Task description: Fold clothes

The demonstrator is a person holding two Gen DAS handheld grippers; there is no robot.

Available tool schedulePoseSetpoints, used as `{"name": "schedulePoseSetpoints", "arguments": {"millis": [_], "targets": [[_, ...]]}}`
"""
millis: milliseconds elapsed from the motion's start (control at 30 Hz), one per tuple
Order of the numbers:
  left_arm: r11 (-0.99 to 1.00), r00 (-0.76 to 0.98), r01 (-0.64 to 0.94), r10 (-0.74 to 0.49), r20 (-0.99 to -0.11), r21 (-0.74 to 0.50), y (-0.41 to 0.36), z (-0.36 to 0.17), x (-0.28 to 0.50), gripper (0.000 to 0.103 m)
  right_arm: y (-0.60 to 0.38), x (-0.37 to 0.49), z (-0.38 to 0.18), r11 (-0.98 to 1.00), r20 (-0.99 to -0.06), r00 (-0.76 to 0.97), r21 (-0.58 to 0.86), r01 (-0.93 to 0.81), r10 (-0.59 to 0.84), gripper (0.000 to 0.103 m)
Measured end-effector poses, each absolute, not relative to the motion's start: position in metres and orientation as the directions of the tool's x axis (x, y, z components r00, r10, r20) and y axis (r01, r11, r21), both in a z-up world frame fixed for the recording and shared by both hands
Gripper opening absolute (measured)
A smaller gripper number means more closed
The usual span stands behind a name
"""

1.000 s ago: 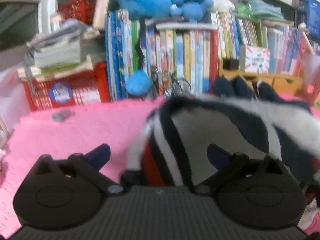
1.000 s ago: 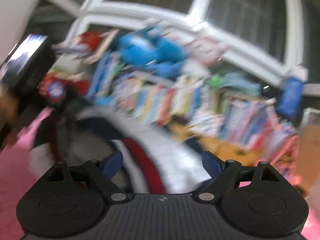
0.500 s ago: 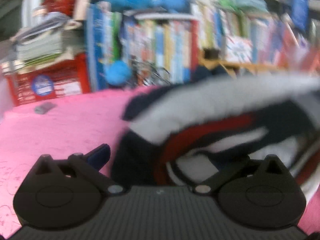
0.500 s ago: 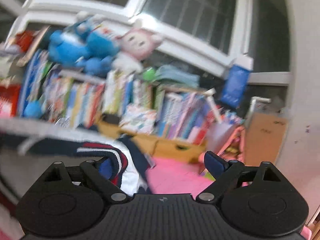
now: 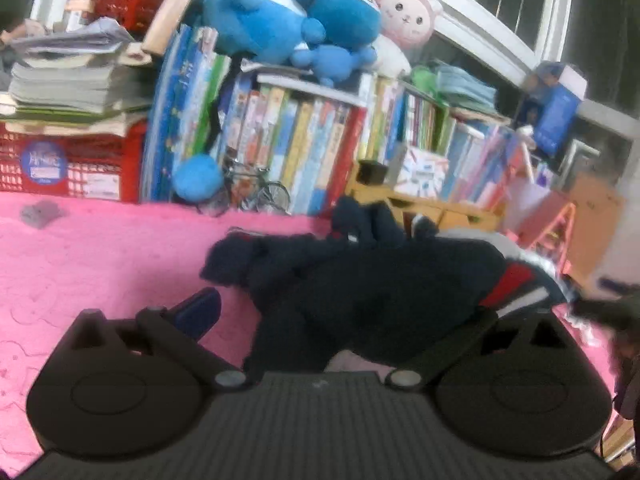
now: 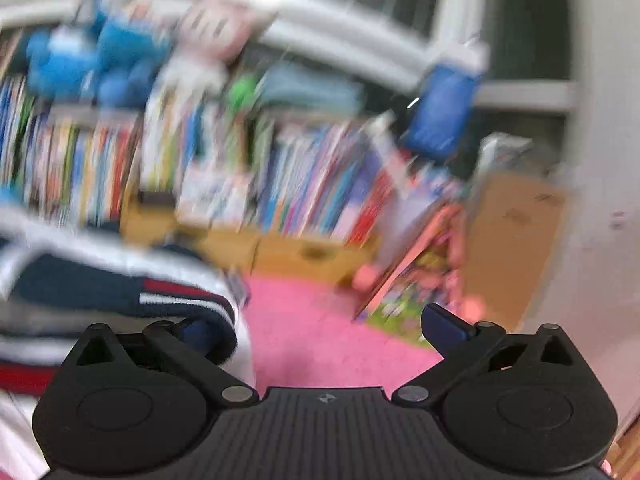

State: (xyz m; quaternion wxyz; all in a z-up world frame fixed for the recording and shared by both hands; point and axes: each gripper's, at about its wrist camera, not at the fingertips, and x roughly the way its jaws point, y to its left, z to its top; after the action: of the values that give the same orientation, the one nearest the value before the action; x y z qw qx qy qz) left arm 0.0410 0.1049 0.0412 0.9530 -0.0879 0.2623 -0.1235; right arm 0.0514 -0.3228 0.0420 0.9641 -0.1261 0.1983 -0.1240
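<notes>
A navy garment (image 5: 380, 280) with red and white stripes lies bunched on the pink blanket (image 5: 100, 260). My left gripper (image 5: 348, 312) stands open around it. Its left pad (image 5: 200, 312) is bare with pink showing beside it, and the cloth hides its right fingertip. In the blurred right wrist view the garment's striped edge (image 6: 120, 292) lies at the left, over the left fingertip (image 6: 200, 332). My right gripper (image 6: 322, 330) has its jaws opening wide, with only pink blanket (image 6: 320, 320) between them.
Behind the blanket runs a row of upright books (image 5: 300, 152) with blue plush toys (image 5: 280, 20) on top. A red crate (image 5: 68, 168) stacks papers at the left. A wooden box (image 6: 304, 252), a leaning picture book (image 6: 412, 276) and a cardboard box (image 6: 516, 240) stand at the right.
The garment hung striped and pale close before the left camera; now it lies lower as a dark heap. The right gripper has swung right off the garment and its jaws have widened.
</notes>
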Motion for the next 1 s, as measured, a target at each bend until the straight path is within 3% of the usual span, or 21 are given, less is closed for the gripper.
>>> {"name": "schedulePoseSetpoints", "arguments": {"millis": [67, 233, 400, 533, 567, 700, 800, 900, 967, 1000], "targets": [[0.964, 0.808, 0.154, -0.25, -0.534, -0.218, 0.1, 0.027, 0.048, 0.103, -0.317, 0.077, 0.02, 0.933, -0.446, 0.858, -0.346, 0.095, -0.253, 0.103], [0.912, 0.737, 0.168, -0.368, -0.567, -0.374, 0.111, 0.011, 0.053, 0.103, -0.301, 0.125, -0.023, 0.923, -0.583, 0.775, -0.385, 0.0, -0.244, 0.103], [0.862, 0.753, 0.185, -0.433, -0.495, -0.472, 0.144, 0.024, 0.035, 0.103, -0.304, 0.124, 0.004, 0.931, -0.53, 0.803, -0.357, 0.078, -0.271, 0.103], [0.916, 0.778, 0.067, -0.296, -0.554, -0.396, 0.156, 0.017, 0.044, 0.103, -0.32, 0.086, 0.029, 0.976, -0.523, 0.826, -0.159, 0.15, -0.212, 0.103], [0.934, 0.772, 0.029, -0.247, -0.585, -0.356, 0.155, 0.009, 0.05, 0.103, -0.322, 0.074, 0.035, 0.983, -0.518, 0.836, -0.106, 0.147, -0.181, 0.103], [0.975, 0.7, -0.033, -0.136, -0.701, -0.221, 0.135, -0.025, 0.071, 0.103, -0.305, 0.012, 0.047, 0.99, -0.443, 0.89, -0.034, -0.136, 0.107, 0.103], [0.976, 0.704, -0.011, -0.145, -0.696, -0.215, 0.129, -0.029, 0.064, 0.103, -0.286, -0.021, 0.053, 0.934, -0.419, 0.852, -0.028, -0.356, 0.313, 0.103], [0.982, 0.725, -0.018, -0.117, -0.679, -0.189, 0.133, -0.021, 0.052, 0.103, -0.251, -0.026, 0.042, 0.827, -0.472, 0.724, 0.019, -0.562, 0.503, 0.102], [0.989, 0.726, -0.011, -0.093, -0.682, -0.147, 0.135, -0.015, 0.042, 0.103, -0.214, -0.021, 0.025, 0.799, -0.526, 0.685, -0.018, -0.601, 0.503, 0.087], [0.992, 0.728, -0.004, -0.086, -0.68, -0.13, 0.137, -0.011, 0.037, 0.103, -0.193, -0.016, 0.017, 0.798, -0.551, 0.685, -0.056, -0.6, 0.476, 0.054]]}}
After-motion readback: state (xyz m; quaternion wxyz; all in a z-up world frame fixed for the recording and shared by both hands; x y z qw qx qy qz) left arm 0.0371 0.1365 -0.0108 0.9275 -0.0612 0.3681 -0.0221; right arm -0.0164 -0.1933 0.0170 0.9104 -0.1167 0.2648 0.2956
